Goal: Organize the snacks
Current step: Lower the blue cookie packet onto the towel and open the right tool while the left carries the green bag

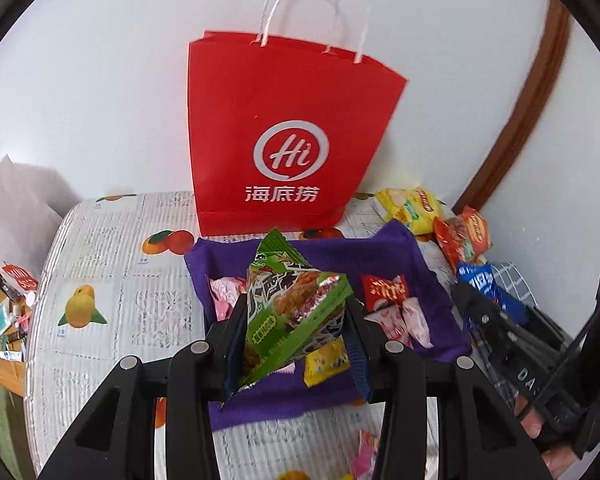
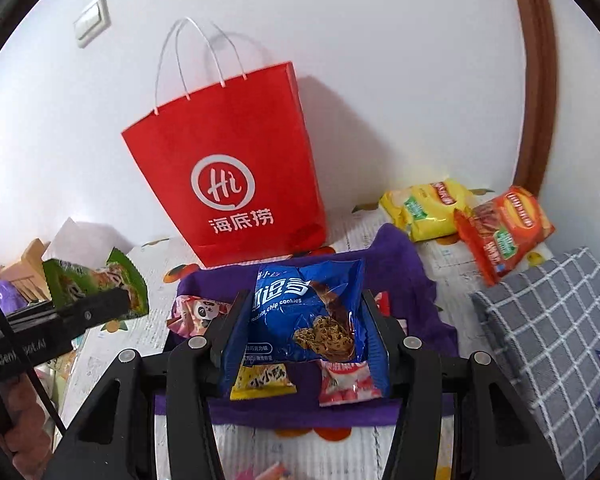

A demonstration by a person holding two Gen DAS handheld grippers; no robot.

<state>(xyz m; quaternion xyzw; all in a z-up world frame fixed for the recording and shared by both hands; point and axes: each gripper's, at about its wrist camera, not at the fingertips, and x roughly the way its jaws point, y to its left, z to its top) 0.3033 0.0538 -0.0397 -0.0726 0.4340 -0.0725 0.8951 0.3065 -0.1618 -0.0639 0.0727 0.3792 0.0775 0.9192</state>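
My left gripper (image 1: 296, 320) is shut on a green snack packet (image 1: 292, 308) and holds it above a purple cloth tray (image 1: 420, 256). In the tray lie pink and red sweets (image 1: 384, 292) and a small yellow packet (image 1: 326, 362). My right gripper (image 2: 304, 320) is shut on a blue chocolate chip cookie packet (image 2: 312, 312) above the same purple tray (image 2: 404, 264), over a yellow packet (image 2: 264, 380) and a pink packet (image 2: 346, 384). The left gripper with its green packet (image 2: 94, 284) shows at the left of the right wrist view.
A red paper bag (image 1: 284, 132) stands against the white wall behind the tray; it also shows in the right wrist view (image 2: 236, 176). Yellow (image 2: 428, 208) and orange (image 2: 504, 232) chip packets lie at the back right. A grey checked cushion (image 2: 548, 344) is on the right.
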